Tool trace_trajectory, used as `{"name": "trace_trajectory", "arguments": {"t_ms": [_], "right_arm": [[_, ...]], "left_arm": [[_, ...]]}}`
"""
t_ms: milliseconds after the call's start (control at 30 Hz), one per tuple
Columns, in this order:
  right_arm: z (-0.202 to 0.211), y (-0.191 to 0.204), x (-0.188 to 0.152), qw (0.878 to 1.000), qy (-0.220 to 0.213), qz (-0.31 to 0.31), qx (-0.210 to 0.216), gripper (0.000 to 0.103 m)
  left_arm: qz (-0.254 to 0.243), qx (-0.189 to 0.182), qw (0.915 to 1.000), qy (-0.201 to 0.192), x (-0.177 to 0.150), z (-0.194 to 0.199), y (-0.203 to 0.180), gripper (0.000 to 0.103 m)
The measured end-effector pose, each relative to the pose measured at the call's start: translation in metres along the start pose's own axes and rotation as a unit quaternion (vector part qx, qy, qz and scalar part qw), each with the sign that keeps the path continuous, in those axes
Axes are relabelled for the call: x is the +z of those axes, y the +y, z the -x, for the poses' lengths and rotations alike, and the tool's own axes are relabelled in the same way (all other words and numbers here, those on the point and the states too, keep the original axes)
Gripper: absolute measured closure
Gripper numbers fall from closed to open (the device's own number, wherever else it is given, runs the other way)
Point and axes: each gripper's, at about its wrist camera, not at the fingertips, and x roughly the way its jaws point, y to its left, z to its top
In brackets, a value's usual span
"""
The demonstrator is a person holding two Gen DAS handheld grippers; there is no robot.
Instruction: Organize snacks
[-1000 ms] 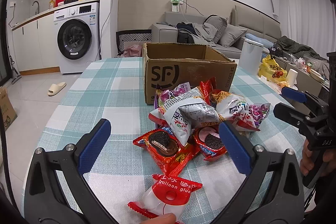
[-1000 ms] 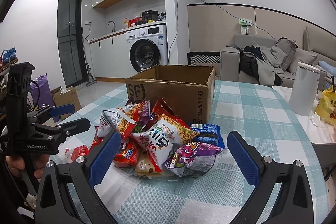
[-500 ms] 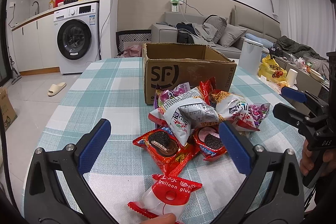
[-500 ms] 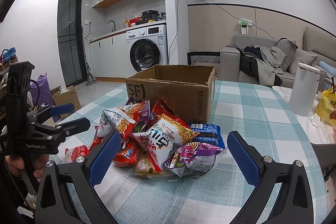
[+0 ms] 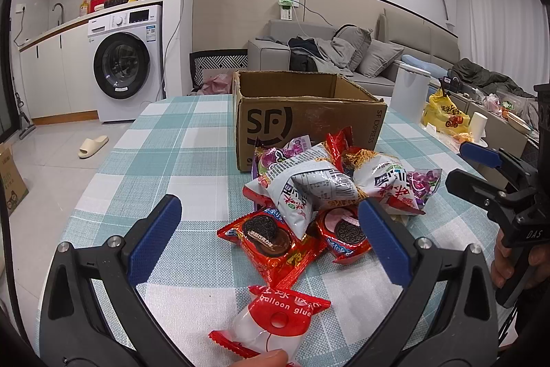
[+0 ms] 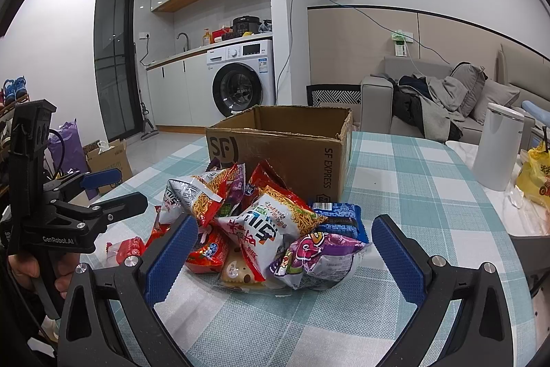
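Observation:
A heap of snack packets [image 5: 330,191] [image 6: 264,226] lies on the checked tablecloth in front of an open cardboard box [image 5: 302,112] [image 6: 285,143]. My left gripper [image 5: 271,222] hangs open just short of the heap, with a red cookie packet [image 5: 271,239] between its blue pads and a red-and-clear balloon glue packet [image 5: 275,322] nearest the camera. My right gripper [image 6: 282,239] is open too, facing the heap from the other side, with a purple packet [image 6: 319,257] and a noodle bag [image 6: 271,226] between its fingers. Neither holds anything.
A white kettle [image 6: 498,150] and a yellow bag [image 6: 536,174] stand at the table's right side. Each gripper shows in the other's view, held by a hand [image 5: 508,260] [image 6: 31,267]. Checked cloth [image 5: 178,160] stretches left of the box.

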Motion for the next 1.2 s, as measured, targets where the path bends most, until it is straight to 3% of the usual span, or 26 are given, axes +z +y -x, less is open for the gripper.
{"name": "trace_trajectory", "arguments": {"t_ms": [1200], "right_arm": [[-0.0052, -0.001, -0.0039, 1.0, 0.014, -0.001, -0.005, 0.0]], "left_arm": [[-0.002, -0.004, 1.0, 0.001, 0.0016, 0.0011, -0.0036, 0.001]]}}
